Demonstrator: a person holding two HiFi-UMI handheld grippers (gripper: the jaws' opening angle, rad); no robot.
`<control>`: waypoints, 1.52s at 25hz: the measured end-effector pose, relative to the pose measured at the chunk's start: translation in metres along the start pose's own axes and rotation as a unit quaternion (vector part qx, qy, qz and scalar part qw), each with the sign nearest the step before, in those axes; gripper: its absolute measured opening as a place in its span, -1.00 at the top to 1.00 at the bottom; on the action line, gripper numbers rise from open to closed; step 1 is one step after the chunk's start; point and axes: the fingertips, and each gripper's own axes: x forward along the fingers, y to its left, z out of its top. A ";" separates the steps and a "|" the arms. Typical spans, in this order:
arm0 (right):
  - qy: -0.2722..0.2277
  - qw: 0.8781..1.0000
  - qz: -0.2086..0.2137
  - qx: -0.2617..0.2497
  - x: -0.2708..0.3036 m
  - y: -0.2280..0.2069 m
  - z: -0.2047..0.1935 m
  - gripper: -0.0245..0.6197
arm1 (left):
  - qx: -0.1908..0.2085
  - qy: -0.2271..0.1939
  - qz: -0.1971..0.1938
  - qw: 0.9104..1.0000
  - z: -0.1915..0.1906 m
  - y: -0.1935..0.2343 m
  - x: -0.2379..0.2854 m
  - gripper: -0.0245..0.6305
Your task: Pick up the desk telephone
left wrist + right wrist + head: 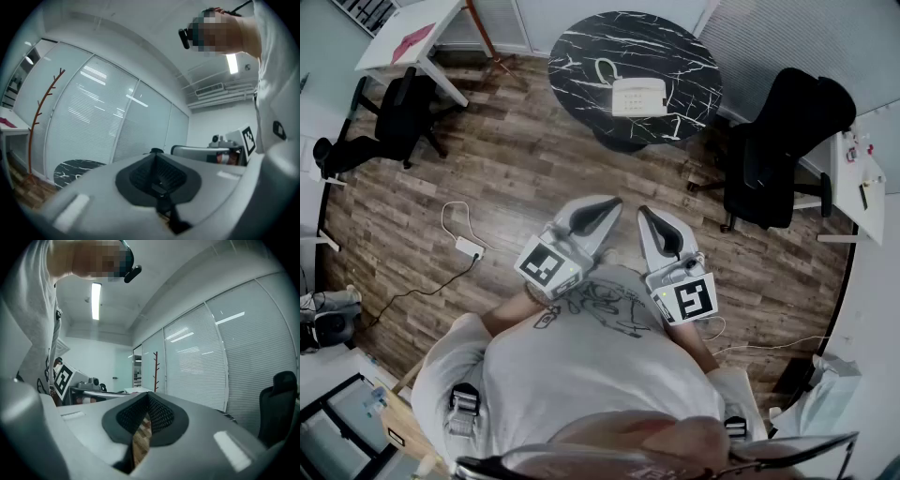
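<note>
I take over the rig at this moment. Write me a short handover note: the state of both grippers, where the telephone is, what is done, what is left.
Left gripper: shut, empty, held level in front of the chest.
Right gripper: shut, empty, level beside the left one.
Desk telephone: on the round black marble table, across the wood floor ahead; a black chair stands to its right.
Done: nothing; telephone untouched.
Left: walk to the table, open the jaws, grip the telephone, lift it.
</note>
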 end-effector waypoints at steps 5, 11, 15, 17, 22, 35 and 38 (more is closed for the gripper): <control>0.000 1.000 0.006 -0.001 -0.004 -0.007 -0.002 0.90 | 0.006 0.006 0.001 1.000 -0.008 -0.003 0.011 0.92; -0.003 1.000 0.021 0.004 -0.016 -0.017 -0.011 0.90 | -0.003 0.012 0.015 1.000 -0.017 -0.013 0.025 0.92; -0.003 1.000 0.026 0.013 -0.026 -0.025 -0.015 0.90 | -0.002 0.013 0.026 1.000 -0.024 -0.016 0.032 0.92; -0.002 0.999 0.026 0.018 -0.029 -0.028 -0.018 0.90 | -0.006 0.014 0.032 0.999 -0.026 -0.016 0.035 0.92; 0.007 0.999 0.030 0.031 -0.028 -0.036 -0.031 0.90 | -0.011 0.018 0.036 0.999 -0.034 -0.017 0.040 0.92; 0.021 0.999 0.034 0.028 0.028 -0.066 -0.041 0.90 | -0.024 0.017 0.045 0.999 -0.036 0.048 0.064 0.92; 0.025 0.999 0.036 0.023 0.056 -0.082 -0.039 0.90 | -0.032 0.010 0.047 0.998 -0.029 0.075 0.076 0.92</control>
